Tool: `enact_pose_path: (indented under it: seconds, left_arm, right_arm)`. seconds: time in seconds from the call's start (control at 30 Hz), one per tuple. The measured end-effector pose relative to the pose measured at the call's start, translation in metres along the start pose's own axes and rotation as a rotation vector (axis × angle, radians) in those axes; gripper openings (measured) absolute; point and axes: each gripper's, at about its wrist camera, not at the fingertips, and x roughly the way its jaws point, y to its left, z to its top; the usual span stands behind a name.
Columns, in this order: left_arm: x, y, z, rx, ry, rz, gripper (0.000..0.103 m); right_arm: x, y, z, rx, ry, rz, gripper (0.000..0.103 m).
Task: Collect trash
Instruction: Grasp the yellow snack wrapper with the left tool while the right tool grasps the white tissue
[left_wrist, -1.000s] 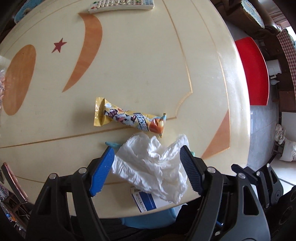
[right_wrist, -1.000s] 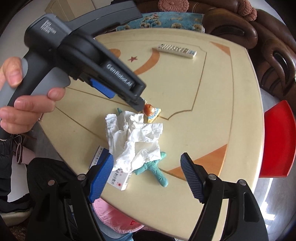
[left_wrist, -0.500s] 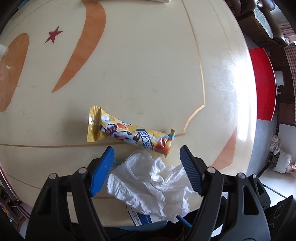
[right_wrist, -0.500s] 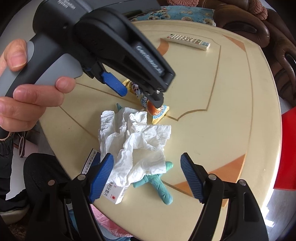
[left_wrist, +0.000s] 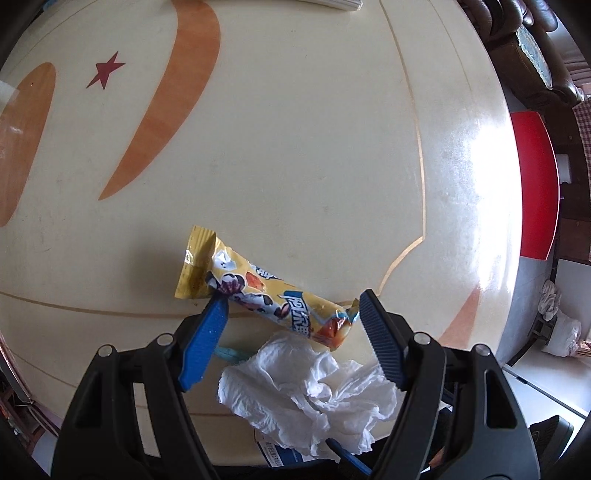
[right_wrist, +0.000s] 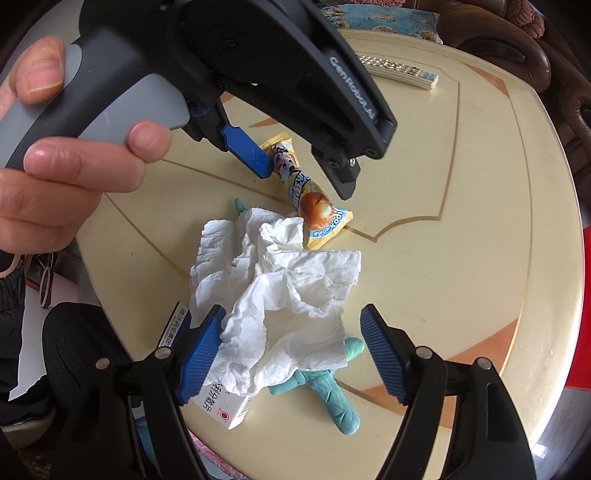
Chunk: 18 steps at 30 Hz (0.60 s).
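A yellow snack wrapper (left_wrist: 258, 291) lies on the cream table (left_wrist: 295, 147); it also shows in the right wrist view (right_wrist: 310, 195). My left gripper (left_wrist: 291, 299) is open, its blue fingers straddling the wrapper just above it; it shows in the right wrist view (right_wrist: 306, 173) too. A crumpled white tissue (right_wrist: 273, 295) lies nearer the table edge, also in the left wrist view (left_wrist: 310, 391). My right gripper (right_wrist: 291, 314) is open, its fingers on either side of the tissue's near end.
A small white medicine box (right_wrist: 218, 398) and a teal starfish-shaped toy (right_wrist: 328, 391) lie partly under the tissue. A remote control (right_wrist: 399, 70) lies at the table's far side. A red stool (left_wrist: 535, 184) stands right of the table, brown sofas (right_wrist: 517, 37) beyond.
My left gripper has moved forward from over the tissue to over the snack wrapper. My right gripper has moved closer to the tissue.
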Motion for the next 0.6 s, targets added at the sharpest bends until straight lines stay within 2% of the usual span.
enact_pose_path:
  seconds: [0.13, 0.3, 0.5, 0.57, 0.6]
  left_arm:
    - [0.01, 0.002, -0.004, -0.009, 0.013, 0.005, 0.072]
    - [0.013, 0.007, 0.009, -0.018, 0.016, 0.008, 0.072]
    - [0.015, 0.006, 0.015, -0.019, 0.009, 0.02, 0.072]
    - [0.015, 0.003, 0.018, -0.023, 0.01, 0.024, 0.072]
    - [0.016, 0.004, 0.03, -0.026, 0.011, 0.025, 0.072]
  right_arm:
    - [0.003, 0.001, 0.004, 0.001, -0.006, 0.006, 0.073]
    - [0.005, 0.002, 0.004, -0.007, -0.02, 0.017, 0.071]
    - [0.008, 0.002, 0.003, 0.002, -0.02, 0.02, 0.064]
    - [0.008, -0.001, 0.004, 0.008, -0.02, 0.024, 0.055]
    - [0.009, -0.002, 0.003, 0.009, -0.016, 0.021, 0.054]
